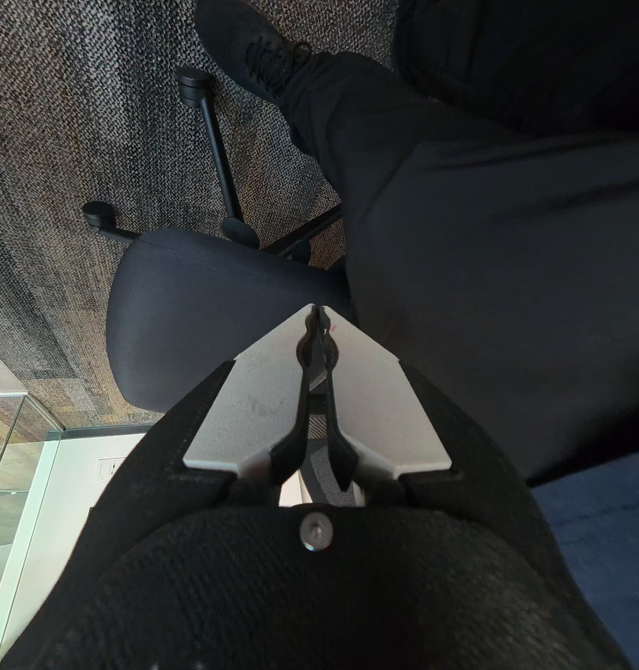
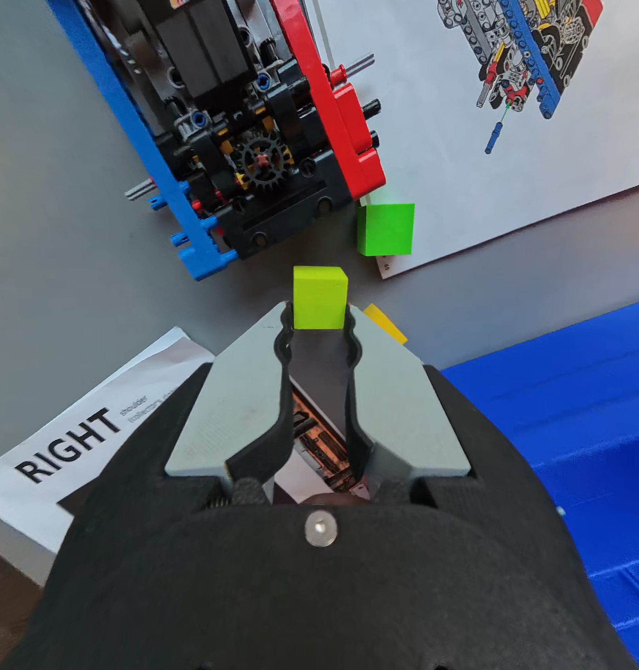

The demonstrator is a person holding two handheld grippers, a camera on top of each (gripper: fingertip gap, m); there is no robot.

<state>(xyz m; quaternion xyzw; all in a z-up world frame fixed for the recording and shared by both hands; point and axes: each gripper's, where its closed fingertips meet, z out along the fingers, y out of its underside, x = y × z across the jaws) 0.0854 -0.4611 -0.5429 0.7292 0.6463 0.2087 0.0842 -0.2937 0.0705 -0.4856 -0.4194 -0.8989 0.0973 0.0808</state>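
Right claw (image 2: 318,316) clamped on a lime-yellow block (image 2: 320,297), both black pads pressed to its sides, block jutting beyond the fingertips above the grey worktop (image 2: 57,163). Just right of the fingertips, a yellow piece (image 2: 385,323), partly hidden behind a finger; lower right, a blue bin (image 2: 564,417); lower left, a printed white sheet (image 2: 57,453). Farther on, a green cube (image 2: 386,229) sitting on the corner of an open instruction booklet (image 2: 456,163), just beside a brick-built model (image 2: 238,145) with blue and red side frames and a black gear. Left claw (image 1: 318,311) closed, pads together on nothing, hanging over a dark office chair seat (image 1: 202,308), beside a dark trouser leg (image 1: 456,253); beyond, chair base (image 1: 216,152), black shoe (image 1: 252,50), speckled carpet (image 1: 75,127).
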